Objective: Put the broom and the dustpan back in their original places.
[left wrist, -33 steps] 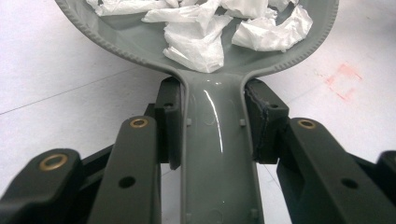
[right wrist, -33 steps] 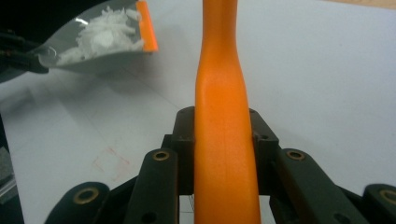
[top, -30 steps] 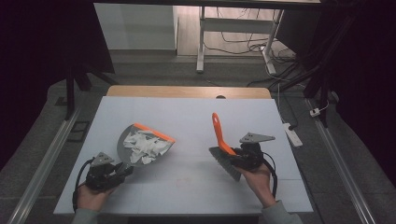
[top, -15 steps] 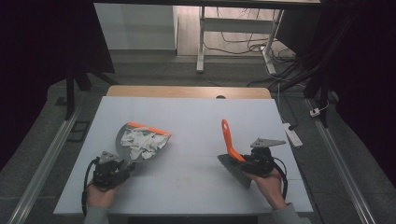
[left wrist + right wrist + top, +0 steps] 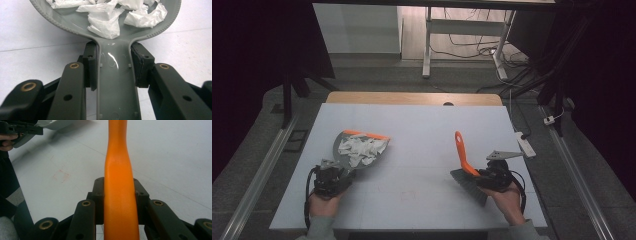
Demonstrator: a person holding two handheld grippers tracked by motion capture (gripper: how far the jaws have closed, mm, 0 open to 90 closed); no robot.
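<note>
The left tool (image 5: 333,176) is clamped on the grey handle of the dustpan (image 5: 354,150) — in the left gripper view both pads (image 5: 91,65) press against the sides of the handle (image 5: 116,82). The dustpan sits over the left half of the table (image 5: 422,125), nearer the front edge than the back, with its orange lip pointing toward the back edge. Crumpled white paper scraps (image 5: 362,149) lie piled in the pan. The right tool (image 5: 484,176) is clamped on the brush (image 5: 464,165) — in the right gripper view its pads sit tight against either side of the orange handle (image 5: 120,195), which runs up between them. The brush stands over the right half of the table near the front edge, handle tilted up toward the back edge, dark bristles low at the tool. Dustpan and brush are well apart.
</note>
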